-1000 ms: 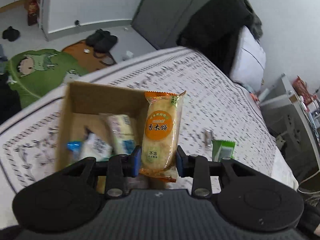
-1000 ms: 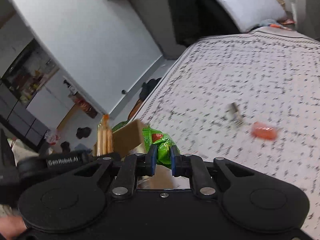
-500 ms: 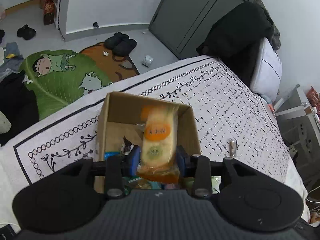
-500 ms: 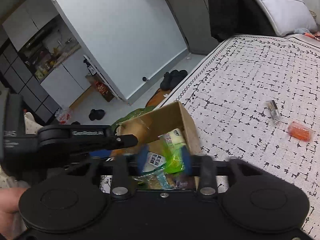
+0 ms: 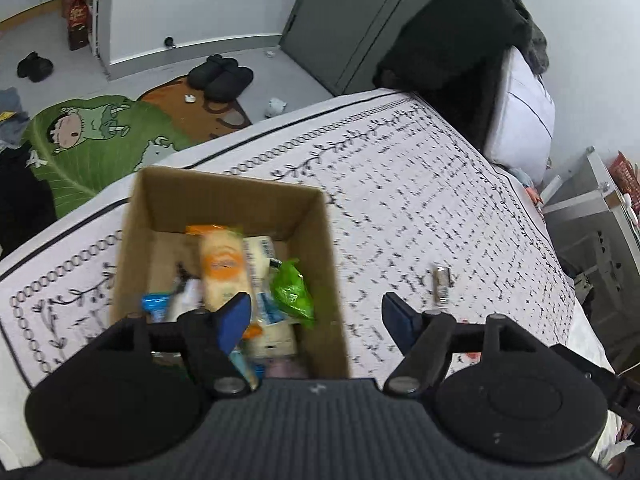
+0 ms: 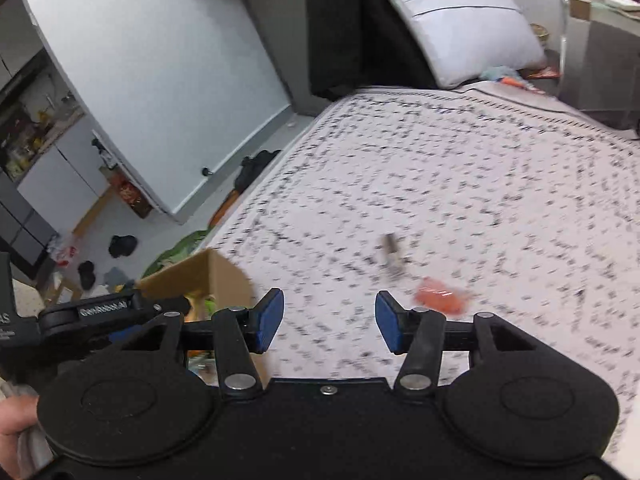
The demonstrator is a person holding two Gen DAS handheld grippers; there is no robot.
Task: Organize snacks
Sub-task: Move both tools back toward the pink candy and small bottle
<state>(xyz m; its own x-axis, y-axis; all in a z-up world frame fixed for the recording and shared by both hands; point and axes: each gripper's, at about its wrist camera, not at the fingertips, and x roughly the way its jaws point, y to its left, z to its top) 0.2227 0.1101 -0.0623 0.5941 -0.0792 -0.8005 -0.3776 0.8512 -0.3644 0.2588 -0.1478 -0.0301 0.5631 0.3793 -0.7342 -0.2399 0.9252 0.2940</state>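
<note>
Both grippers — left point(image 5: 314, 314), right point(image 6: 329, 322) — hang spread and empty; blur suggests haste, so the orange packet point(image 6: 438, 300) at lower right could get knocked aside.

The black plastic left gripper point(image 5: 316, 318) carries blue fingertip pads point(image 5: 234, 316), silver pivot screws and a ribbed grey body; the matching right gripper point(image 6: 330, 320) has a smooth black body.

Left wrist view looks steeply down, close above the cardboard box point(image 5: 228, 216) on the bed point(image 5: 420, 184). Right wrist view faces forward, lower, across the bed. Both views share the box corner and the silver packet point(image 5: 441, 283).
</note>
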